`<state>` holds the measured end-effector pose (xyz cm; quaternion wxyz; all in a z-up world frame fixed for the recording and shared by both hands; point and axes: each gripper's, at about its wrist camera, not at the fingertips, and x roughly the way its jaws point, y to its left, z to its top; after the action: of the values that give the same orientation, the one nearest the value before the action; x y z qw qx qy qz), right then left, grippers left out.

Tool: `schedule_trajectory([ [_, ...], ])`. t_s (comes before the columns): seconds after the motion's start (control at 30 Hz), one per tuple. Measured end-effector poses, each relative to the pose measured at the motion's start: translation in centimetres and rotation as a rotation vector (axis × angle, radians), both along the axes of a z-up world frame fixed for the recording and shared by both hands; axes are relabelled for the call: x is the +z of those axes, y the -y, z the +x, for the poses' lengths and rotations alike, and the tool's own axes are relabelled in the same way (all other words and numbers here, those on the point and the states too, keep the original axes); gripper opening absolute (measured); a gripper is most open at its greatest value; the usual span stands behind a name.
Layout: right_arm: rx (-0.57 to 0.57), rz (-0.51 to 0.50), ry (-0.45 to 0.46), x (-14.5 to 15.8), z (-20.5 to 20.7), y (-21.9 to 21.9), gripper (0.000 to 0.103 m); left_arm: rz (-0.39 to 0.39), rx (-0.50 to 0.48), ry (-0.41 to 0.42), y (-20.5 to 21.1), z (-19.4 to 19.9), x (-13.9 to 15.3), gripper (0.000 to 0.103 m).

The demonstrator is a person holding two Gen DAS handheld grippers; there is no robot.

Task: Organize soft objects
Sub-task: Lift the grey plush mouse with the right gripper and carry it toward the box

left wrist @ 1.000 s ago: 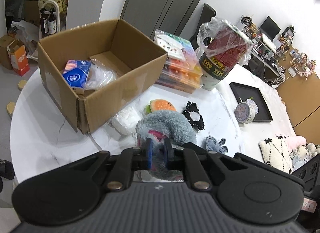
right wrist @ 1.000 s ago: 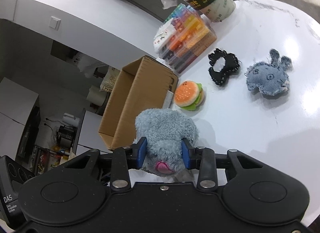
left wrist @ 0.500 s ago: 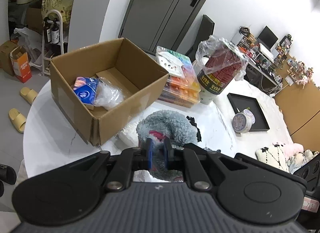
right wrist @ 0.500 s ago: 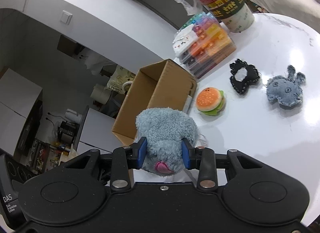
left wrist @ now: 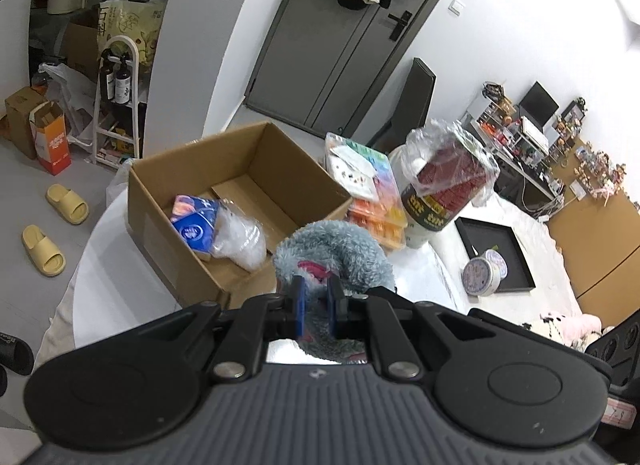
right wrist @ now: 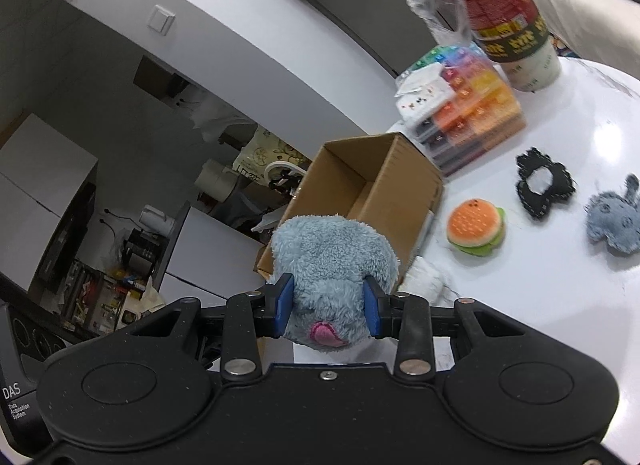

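Lifted higher than a second ago, both grippers now carry the grey plush toy [right wrist: 334, 261] clear of the white table [right wrist: 540, 305], and the cardboard box [left wrist: 240, 201] sits closer to frame centre in the left wrist view. Right gripper [right wrist: 328, 307] is clamped across the toy's body, blue pads pressing in on either side at lower centre; left gripper [left wrist: 316, 307] pinches a narrower fold of the same toy with its fingers almost together.

From the left claw, the open box lies ahead and to the upper left, already holding a blue tissue pack [left wrist: 194, 221] and a clear plastic bag [left wrist: 240, 239]. In the right wrist view the box mouth stands directly above the toy, so the drop appears to call for a short forward carry. A burger plush [right wrist: 476, 227], a black scrunchie [right wrist: 544, 185] and a denim toy [right wrist: 614, 221] lie at right, waiting on the table.
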<state>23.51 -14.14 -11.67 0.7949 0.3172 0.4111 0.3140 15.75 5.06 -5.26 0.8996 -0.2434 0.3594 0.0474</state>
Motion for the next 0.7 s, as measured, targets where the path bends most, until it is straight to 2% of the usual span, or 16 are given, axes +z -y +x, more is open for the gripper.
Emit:
schedule_trajectory([
  [0.7,0.041,-0.081,0.06,2.1,3.9,-6.6,0.036,0.052,0.026,0.016,-5.3,3.9,0.4,0.01],
])
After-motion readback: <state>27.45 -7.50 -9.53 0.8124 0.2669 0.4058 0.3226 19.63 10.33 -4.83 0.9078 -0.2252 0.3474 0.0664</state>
